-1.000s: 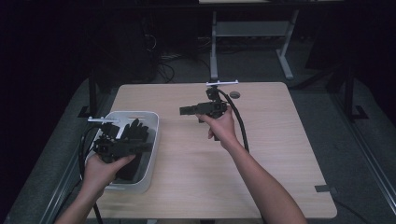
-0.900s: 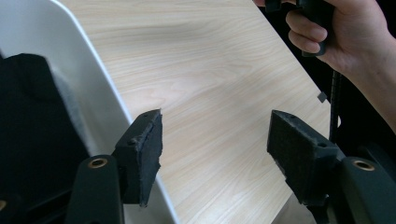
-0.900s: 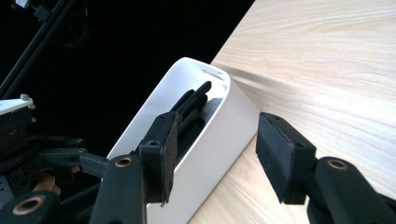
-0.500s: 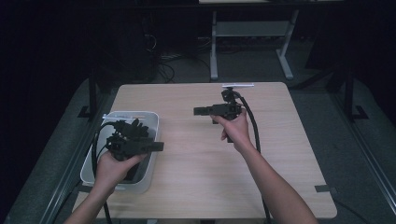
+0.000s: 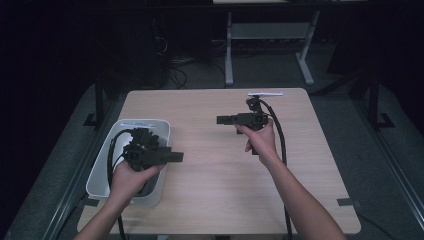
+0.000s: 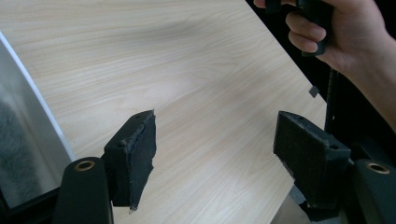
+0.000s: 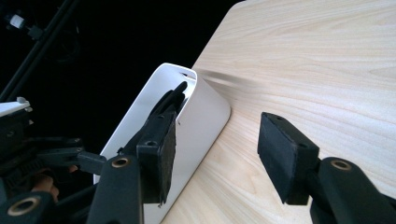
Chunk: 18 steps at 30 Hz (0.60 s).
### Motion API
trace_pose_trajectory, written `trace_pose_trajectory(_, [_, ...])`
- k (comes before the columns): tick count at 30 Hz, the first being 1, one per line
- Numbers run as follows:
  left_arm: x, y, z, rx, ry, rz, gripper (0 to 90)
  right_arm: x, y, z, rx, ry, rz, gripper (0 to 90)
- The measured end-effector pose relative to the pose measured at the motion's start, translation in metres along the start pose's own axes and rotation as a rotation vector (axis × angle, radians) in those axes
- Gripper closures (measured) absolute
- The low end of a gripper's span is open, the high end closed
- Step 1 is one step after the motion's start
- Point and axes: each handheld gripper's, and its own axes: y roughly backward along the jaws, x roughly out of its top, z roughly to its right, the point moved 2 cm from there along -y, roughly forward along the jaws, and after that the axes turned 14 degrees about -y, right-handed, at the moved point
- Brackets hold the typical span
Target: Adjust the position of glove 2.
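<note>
My left gripper [image 5: 176, 157] hangs over the right rim of the white bin [image 5: 99, 172] by the tabletop's [image 5: 210, 195] left edge, its jaws just opened wider, nothing between them. My right gripper [image 5: 221, 119] floats above the tabletop's middle toward the far edge, jaws apart and empty, aimed leftward at the bin.

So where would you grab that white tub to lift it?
Probably the white tub's thin upright wall on the side facing the table's middle, coming from above: one finger inside, one outside. The rounded body looks too wide for either gripper's fingers.
</note>
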Motion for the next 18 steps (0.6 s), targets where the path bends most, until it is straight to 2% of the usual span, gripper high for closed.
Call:
trace_pose_trajectory(10, [0.006,-0.013,0.004,-0.025,-0.021,-0.010,29.4,-0.002,0.012,0.008,-0.003,-0.016,0.014,46.5])
trace_pose_trajectory(18, [0.009,-0.019,0.006,-0.035,-0.020,-0.016,29.1,-0.001,0.024,0.016,-0.012,-0.037,0.029,46.3])
